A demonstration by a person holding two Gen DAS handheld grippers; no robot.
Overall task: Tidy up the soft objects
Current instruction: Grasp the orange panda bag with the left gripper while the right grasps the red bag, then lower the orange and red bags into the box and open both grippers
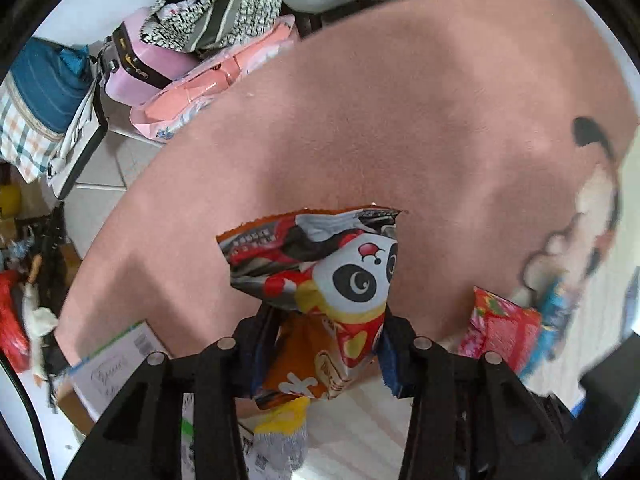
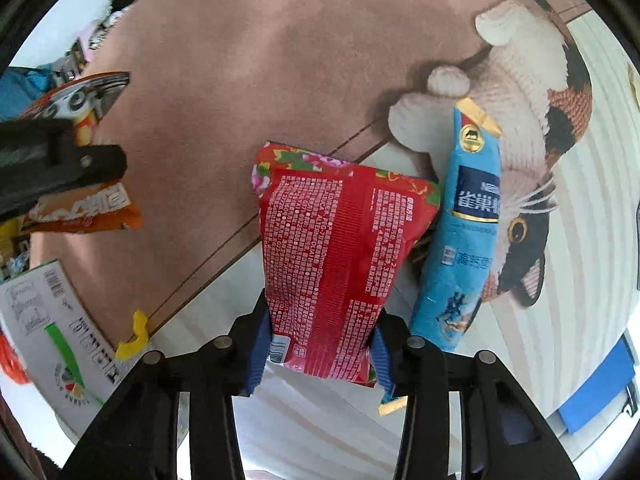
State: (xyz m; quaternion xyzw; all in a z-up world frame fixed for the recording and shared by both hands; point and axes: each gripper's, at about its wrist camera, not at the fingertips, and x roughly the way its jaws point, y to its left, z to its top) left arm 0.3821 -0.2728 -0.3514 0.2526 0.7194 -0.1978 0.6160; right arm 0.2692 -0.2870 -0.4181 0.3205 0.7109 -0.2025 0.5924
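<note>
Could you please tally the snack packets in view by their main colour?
Orange panda packet, held in the left tool: 1
Red packet, held in the right tool: 1
Blue packet, lying on the cat rug: 1
Total: 3

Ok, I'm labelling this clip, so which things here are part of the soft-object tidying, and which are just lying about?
In the job:
- orange panda-print snack packet, gripped by the left gripper
- red floral snack bag, gripped by the right gripper
- blue foil pouch, lying on the cat-print rug

Lying about:
- white cardboard box
- heap of clothes and bags
- pink round mat
</note>
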